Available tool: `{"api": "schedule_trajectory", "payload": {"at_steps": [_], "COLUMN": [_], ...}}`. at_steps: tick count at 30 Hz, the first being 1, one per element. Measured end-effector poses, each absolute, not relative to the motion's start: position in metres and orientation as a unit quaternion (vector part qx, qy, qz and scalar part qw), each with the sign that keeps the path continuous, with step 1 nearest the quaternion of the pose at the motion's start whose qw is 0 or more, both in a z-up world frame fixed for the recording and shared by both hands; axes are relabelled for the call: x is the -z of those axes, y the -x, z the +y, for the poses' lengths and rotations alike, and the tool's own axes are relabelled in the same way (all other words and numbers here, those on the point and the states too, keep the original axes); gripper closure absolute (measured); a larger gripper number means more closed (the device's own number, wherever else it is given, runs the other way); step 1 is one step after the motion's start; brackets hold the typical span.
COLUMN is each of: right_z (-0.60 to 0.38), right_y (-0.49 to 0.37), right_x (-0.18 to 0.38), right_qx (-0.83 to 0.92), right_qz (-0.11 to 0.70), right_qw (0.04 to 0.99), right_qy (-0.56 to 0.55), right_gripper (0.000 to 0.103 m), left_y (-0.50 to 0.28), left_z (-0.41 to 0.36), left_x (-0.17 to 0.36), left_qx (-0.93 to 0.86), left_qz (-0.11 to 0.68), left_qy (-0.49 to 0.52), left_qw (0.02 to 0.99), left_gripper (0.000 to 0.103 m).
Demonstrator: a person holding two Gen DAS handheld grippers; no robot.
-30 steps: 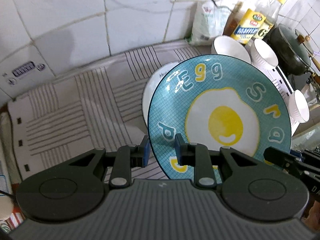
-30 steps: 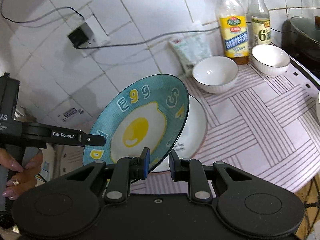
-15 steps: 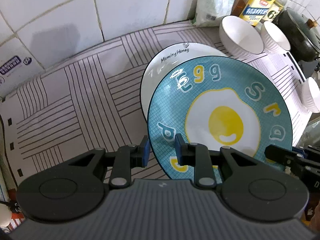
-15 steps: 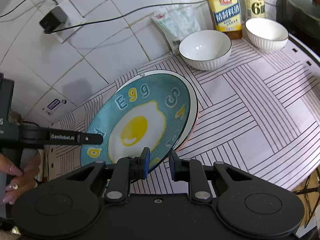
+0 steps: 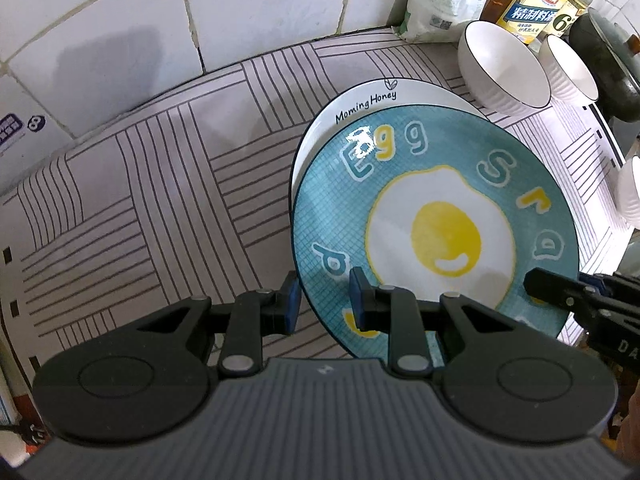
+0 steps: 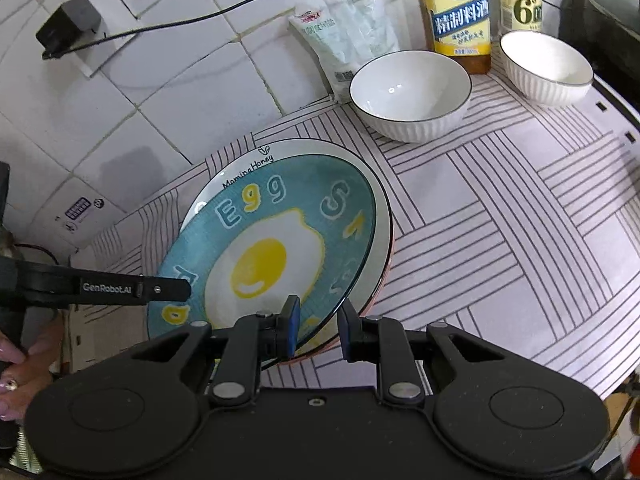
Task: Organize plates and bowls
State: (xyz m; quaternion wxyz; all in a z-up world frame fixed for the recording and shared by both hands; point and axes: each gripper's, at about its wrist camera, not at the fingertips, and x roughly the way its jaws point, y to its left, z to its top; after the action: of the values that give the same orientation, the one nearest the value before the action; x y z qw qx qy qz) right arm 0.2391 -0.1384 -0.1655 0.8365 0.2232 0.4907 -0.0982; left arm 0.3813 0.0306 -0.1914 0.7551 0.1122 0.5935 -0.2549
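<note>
Holding the blue egg plate (image 5: 436,216) by opposite edges, I keep both sets of fingers closed on its rim. My left gripper (image 5: 323,304) pinches the near-left edge, one pad above the rim and one below. My right gripper (image 6: 318,330) pinches the near-right edge in the same way. In the right wrist view, the left gripper's black finger (image 6: 160,289) reaches across the plate's left side. The egg plate sits tilted over the white plate (image 6: 352,168), which lies flat on the striped mat (image 6: 520,240) covering the worktop; I cannot tell whether the two plates touch. Only the far rim of the white plate shows, lettered "Morning Honey". Beyond the plates stand two white ribbed bowls, the nearer one (image 6: 410,94) and the farther one (image 6: 546,66); nothing lies in either. A yellow-labelled bottle (image 6: 460,12), a second bottle (image 6: 520,0) and a white bag (image 6: 352,36) line the tiled wall.
</note>
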Motion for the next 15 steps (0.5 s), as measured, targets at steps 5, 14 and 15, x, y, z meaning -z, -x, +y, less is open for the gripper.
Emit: {"api": "schedule_trajectory", "payload": {"at_steps": [5,14,15], "right_z": [-0.131,-0.121,-0.122], "right_y": [-0.245,-0.254,-0.254], "right_x": [0.165,0.174,0.175], "right_qx": [0.111,0.122,0.124], "right_qz": [0.495,0.513,0.514], "right_qw": [0.843,0.841,0.840], "right_qy": [-0.179,-0.120,-0.121], "right_gripper": [0.078,0.072,0.072], "left_y": [-0.386,-0.383,-0.383], "left_z": [0.030,0.028,0.029], "left_x": [0.193,0.199,0.199], "left_qx": [0.258,0.256,0.255], "left_qz": [0.602,0.616,0.619], "left_qy": [-0.106,-0.104,-0.100], "left_qw": [0.748,0.738,0.736], "left_gripper": [0.080,0.080,0.080]}}
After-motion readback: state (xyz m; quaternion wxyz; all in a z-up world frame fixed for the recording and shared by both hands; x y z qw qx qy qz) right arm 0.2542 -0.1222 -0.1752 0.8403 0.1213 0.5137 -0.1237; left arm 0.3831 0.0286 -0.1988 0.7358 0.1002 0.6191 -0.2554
